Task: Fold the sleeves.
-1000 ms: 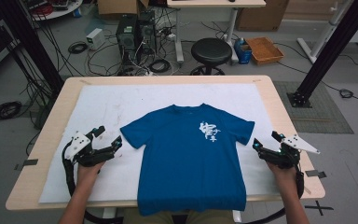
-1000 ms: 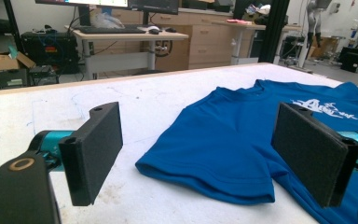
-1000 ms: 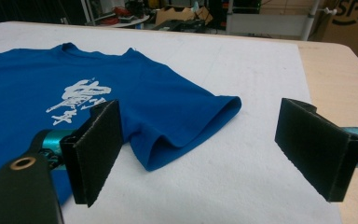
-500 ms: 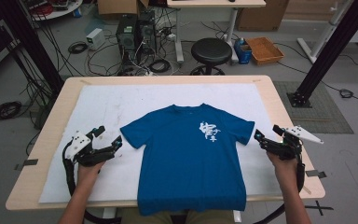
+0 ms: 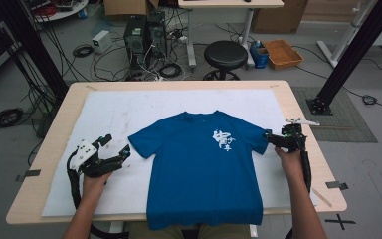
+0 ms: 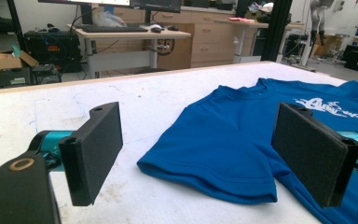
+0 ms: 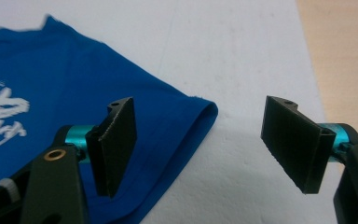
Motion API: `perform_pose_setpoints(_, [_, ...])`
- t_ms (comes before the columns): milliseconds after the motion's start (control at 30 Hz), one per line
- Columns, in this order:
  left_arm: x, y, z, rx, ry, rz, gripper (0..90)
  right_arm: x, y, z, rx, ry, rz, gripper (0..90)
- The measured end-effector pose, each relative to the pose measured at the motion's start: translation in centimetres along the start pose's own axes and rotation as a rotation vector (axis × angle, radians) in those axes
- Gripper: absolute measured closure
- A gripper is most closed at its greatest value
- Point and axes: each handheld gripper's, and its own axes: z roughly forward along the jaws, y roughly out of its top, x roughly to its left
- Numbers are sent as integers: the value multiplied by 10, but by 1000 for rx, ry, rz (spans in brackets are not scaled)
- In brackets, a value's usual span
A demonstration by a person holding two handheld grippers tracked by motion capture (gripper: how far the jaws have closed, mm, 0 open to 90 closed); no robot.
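Blue cloth T-shirt (image 5: 204, 169): matt knit, smooth, stitched hem at the sleeve edge between the right gripper (image 7: 200, 140) jaws; white print (image 5: 224, 141) on the chest looks flat, slightly cracked. White sheet (image 5: 129, 112) under both grippers: matt, papery or felt-like, scuffed with faint marks and smudges just ahead of the left gripper (image 6: 200, 149). Pale wooden tabletop (image 5: 303, 109) beyond the right gripper's outer jaw: smooth, low sheen. Jaw pads on both grippers: black, matt, fine-grained foam or rubber. Jaw arms: black matt plastic with brass-coloured rivets; teal metal spacers behind the pads, satin anodised shine.
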Motion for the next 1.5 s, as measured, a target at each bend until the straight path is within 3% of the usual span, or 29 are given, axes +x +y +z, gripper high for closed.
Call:
perform_pose_setpoints(67, [0,0,0,3,1,3,164,4,3,6,22,4,-28,341])
perform_pose_setpoints(233, [0,0,0,5,-3,10,164,9,4,20,112,-51,-52,454])
perform_pose_setpoints(333, [-1,0,0,5,-2,11,165,10,2,20,100,-70,-62,504])
perform_pose_setpoints(367, [-1,0,0,6,-2,9,165,11,2,20,99,-76,-66,577])
perform_pose_setpoints(400, [0,0,0,6,-2,8,165,10,1,18,92,-59,-75,678])
perform_pose_setpoints(433, [0,0,0,7,-2,7,165,11,1,18,91,-49,-74,707])
perform_pose_setpoints(467, [0,0,0,7,-2,7,165,11,1,19,89,-31,-75,836])
perform_pose_setpoints(500, [0,0,0,7,-2,7,165,11,1,19,89,-31,-75,836])
perform_pose_setpoints(533, [0,0,0,7,-2,8,166,11,1,19,90,0,-71,867])
perform_pose_setpoints(600, [0,0,0,8,-5,8,165,15,3,18,90,-9,-90,872])
perform_pose_setpoints(767, [0,0,0,10,-2,6,166,40,13,6,-17,65,-163,875])
perform_pose_setpoints(800, [0,0,0,10,-4,7,166,40,13,6,-17,65,-163,875])
perform_pose_setpoints(833, [0,0,0,10,-4,7,166,52,18,3,-29,102,-166,875])
perform_pose_setpoints(900, [0,0,1,10,-4,7,166,59,21,1,-38,116,-174,875])
perform_pose_setpoints(1067, [0,0,0,11,-5,9,166,100,28,0,-27,191,-236,867])
perform_pose_setpoints(1133, [0,0,0,11,-5,9,165,111,28,1,-8,238,-220,743])
perform_pose_setpoints(1200, [0,0,0,10,-5,12,166,118,27,0,-9,324,-214,699])
perform_pose_setpoints(1267, [0,0,0,11,-6,15,166,119,27,-7,-42,297,-249,687])
perform_pose_setpoints(1367, [0,0,0,12,-7,17,166,101,27,-12,-61,209,-199,707])
perform_pose_setpoints(1467, [-1,0,0,13,-7,17,166,78,18,-7,-8,107,-188,764])
perform_pose_setpoints(1500, [-1,0,0,13,-7,16,166,72,14,-4,11,100,-173,774])
